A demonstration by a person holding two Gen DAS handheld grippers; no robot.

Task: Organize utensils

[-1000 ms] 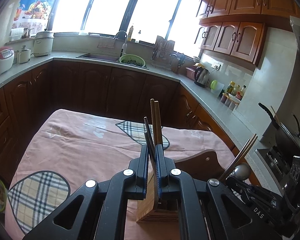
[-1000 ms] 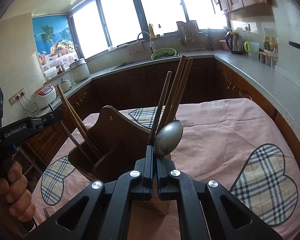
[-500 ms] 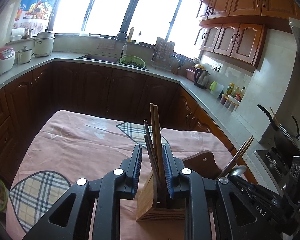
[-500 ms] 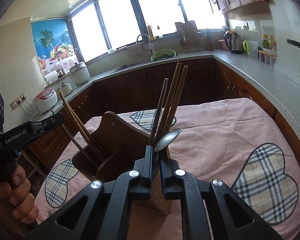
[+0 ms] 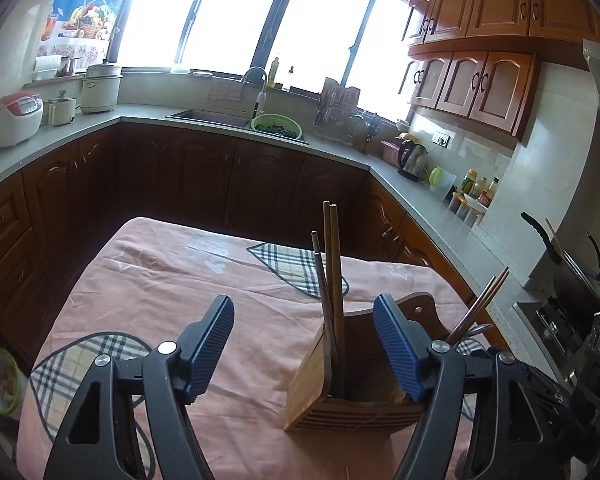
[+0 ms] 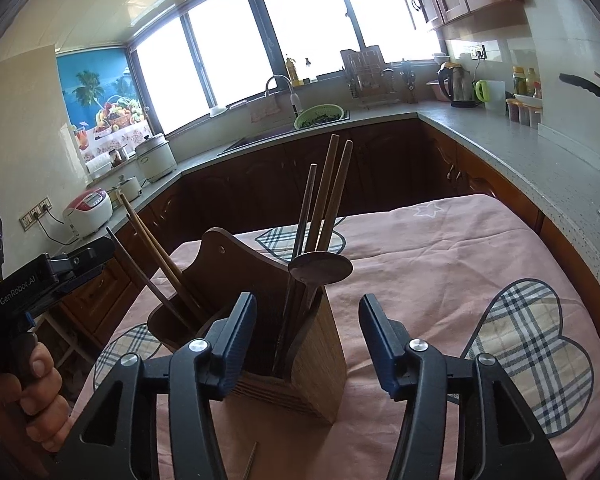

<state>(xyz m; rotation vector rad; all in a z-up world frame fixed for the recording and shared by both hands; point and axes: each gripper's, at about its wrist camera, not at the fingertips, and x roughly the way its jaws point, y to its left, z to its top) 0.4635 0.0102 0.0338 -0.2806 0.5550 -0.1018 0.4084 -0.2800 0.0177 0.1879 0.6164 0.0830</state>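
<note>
The left gripper [image 5: 304, 344] has its jaws opening; three chopsticks [image 5: 332, 280] stand upright between the blue pads, touched by neither. These sticks sit in the near compartment of the wooden utensil holder [image 5: 340, 404], which rests on the pink tablecloth [image 5: 160, 280] at 5 o'clock in the left wrist view. At 3 o'clock in that view a second pair of chopsticks [image 5: 488, 296] leans in the far compartment, with a spoon [image 5: 478, 330] showing only as a thin edge.

The right gripper [image 6: 308, 340] likewise has its jaws opening. The holder and spoon lie between its pads with clear gaps on both sides.

Shown only in the right wrist view: the round bowl of the spoon [image 6: 320, 270] at centre; the holder's curved back panel with a hanging hole [image 6: 220, 264] at 10 o'clock; the person's left hand [image 6: 32, 392] on the other gripper's handle at 8 o'clock; a thin stick [image 6: 250, 460] lying on the cloth at 6 o'clock.

Count: three chopsticks near the spoon, three leaning at 9 o'clock [image 6: 156, 264], one spoon, one holder.
</note>
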